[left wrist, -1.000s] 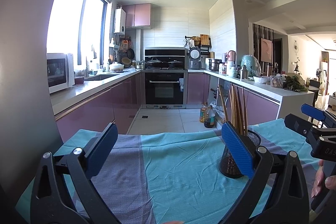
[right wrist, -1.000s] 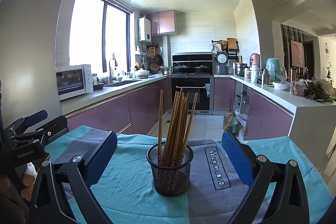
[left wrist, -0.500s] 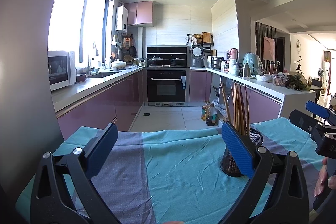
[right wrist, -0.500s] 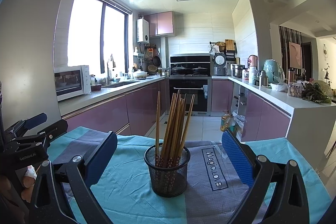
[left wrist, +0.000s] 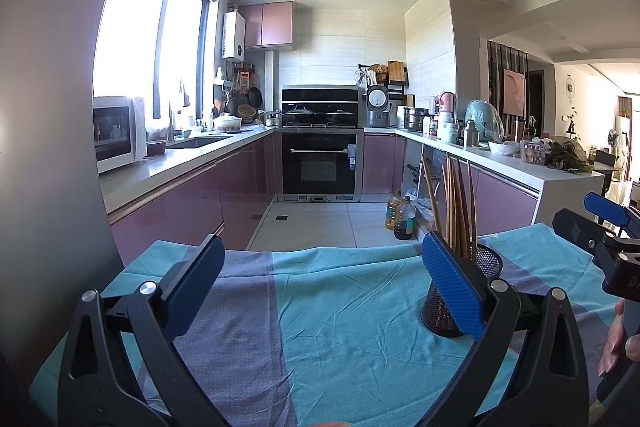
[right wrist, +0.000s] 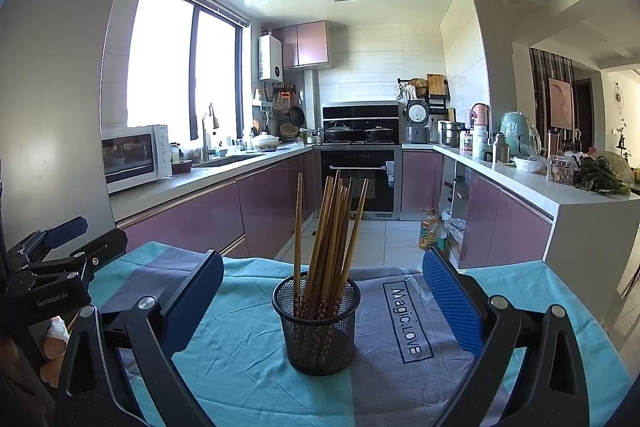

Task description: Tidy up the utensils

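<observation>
A: Tabletop (right wrist: pixel 248 359), cloth-covered. Mesh cup (right wrist: pixel 316 327) dead ahead of right hand-held gripper (right wrist: pixel 318 303), jaws spread, empty.

B: Left hand-held gripper (left wrist: pixel 322 291) also spread; cup off to its right. Chopsticks (right wrist: pixel 332 227) near-upright — right nearer.

A black wire-mesh cup (right wrist: pixel 317 323) stands upright on the teal-and-grey cloth of the desk (right wrist: pixel 248 355). A bundle of wooden chopsticks (right wrist: pixel 330 239) stands in it, patterned ends down, leaning and fanning slightly apart.
</observation>
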Demonstrator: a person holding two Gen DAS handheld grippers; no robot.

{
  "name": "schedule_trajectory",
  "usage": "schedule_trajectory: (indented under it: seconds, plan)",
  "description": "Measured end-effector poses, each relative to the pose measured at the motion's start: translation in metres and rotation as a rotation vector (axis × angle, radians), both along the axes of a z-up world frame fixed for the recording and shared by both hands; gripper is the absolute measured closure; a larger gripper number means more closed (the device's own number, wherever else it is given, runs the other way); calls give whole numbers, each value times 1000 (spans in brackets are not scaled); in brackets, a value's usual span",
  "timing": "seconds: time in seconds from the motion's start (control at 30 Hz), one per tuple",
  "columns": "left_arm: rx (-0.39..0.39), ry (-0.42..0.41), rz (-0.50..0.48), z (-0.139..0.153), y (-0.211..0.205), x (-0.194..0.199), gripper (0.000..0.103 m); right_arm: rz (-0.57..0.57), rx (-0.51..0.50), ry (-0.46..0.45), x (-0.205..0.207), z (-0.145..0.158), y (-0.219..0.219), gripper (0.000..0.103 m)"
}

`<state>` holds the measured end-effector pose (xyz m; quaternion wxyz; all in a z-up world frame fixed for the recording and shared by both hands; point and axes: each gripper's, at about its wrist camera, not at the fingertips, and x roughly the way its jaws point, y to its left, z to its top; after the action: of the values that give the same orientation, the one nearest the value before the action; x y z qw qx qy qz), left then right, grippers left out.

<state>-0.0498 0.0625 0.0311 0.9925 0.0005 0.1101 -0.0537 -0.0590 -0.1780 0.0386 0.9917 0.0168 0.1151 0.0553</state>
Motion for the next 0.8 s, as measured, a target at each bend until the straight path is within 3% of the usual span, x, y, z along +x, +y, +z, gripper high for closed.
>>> schedule_trajectory:
  seconds: [0.8]
  plan:
    - [3,-8,9,1,-3,-5,6,2,1,1,1,1,0,7]
